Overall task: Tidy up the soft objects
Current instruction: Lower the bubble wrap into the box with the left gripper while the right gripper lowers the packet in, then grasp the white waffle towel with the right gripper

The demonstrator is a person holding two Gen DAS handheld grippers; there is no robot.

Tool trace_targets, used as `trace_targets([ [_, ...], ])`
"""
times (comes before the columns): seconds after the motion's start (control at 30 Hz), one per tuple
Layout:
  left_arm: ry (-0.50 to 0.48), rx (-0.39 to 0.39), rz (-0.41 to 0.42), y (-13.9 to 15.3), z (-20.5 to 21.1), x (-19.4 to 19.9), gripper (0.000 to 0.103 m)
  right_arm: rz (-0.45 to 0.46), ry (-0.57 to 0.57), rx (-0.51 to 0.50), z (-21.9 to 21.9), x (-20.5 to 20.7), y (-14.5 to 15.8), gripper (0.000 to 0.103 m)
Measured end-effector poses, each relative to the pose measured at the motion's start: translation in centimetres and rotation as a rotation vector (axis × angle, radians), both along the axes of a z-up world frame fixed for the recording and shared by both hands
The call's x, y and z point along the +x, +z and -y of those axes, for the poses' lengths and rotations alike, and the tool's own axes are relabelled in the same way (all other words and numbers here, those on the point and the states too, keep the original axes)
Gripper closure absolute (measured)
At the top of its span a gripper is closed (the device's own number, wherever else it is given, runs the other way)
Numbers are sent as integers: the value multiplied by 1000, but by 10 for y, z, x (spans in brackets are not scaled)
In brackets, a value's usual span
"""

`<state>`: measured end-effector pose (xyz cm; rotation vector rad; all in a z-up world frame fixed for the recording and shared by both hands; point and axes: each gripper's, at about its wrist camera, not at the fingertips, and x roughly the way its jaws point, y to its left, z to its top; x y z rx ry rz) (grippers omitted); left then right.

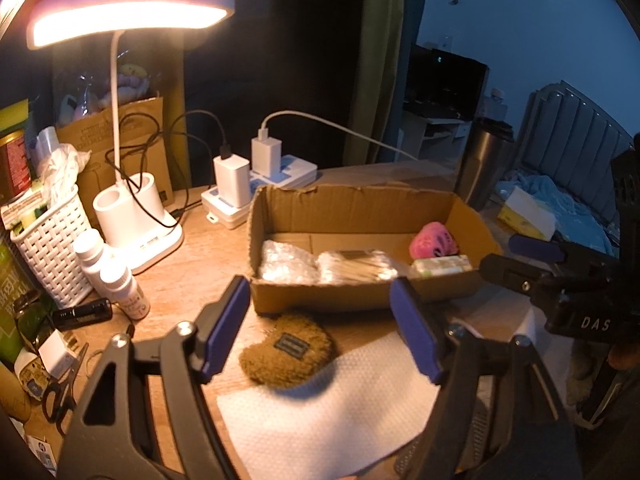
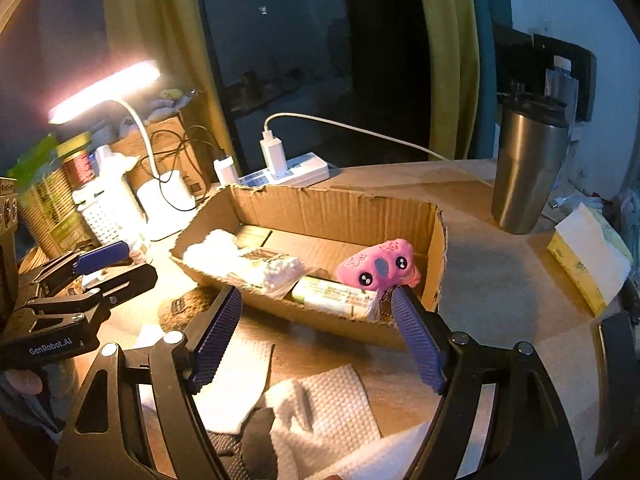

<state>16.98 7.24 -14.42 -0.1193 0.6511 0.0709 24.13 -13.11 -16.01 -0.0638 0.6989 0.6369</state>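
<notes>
Left gripper gapes wide, brown fuzzy pouch lying loose between its fingers; right gripper wide too, pink plush just beyond its right fingertip.

desk lamp, steel tumbler, power strip

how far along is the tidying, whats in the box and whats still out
Done: the cardboard box already holds the pink plush, a cotton swab pack, a bubble-wrap bundle and a tissue pack. In hand: nothing; the left gripper and right gripper are both open. Left: the brown fuzzy pouch and paper towels lie outside.
</notes>
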Motion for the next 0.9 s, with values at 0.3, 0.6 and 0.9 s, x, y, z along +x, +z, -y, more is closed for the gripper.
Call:
trace_targets([
  [0.3,-30,-3,18,2,19,-23,28,5,-3,-6,13,-25,1,23],
  [0.6,-43,-9,9,-4,32,-43,28,-7,-17,-20,29,-44,-8,23],
  [0.9,-37,-21,-25,-20,40,-55,28,-66,-23,-52,42,-55,-37,23],
])
